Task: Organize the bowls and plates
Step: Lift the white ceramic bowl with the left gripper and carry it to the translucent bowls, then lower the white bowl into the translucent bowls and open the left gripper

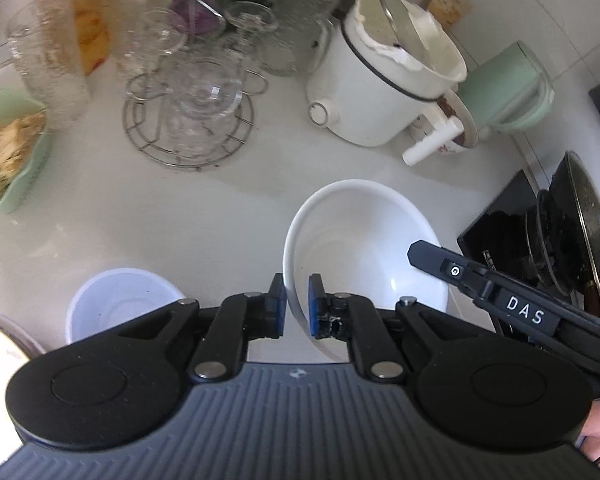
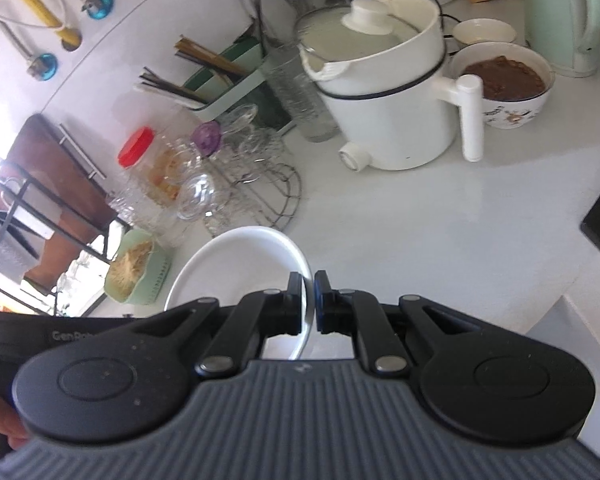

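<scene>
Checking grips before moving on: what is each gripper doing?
Left gripper: shut on the white bowl's rim.
Right gripper: shut on the same bowl's rim.

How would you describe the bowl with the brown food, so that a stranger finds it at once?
Start at the tall white electric cooking pot at the back of the white countertop. Beside its white side handle stands a white ceramic bowl with small painted figures. It alone holds dark brown food; the small white bowl behind it looks empty.
</scene>
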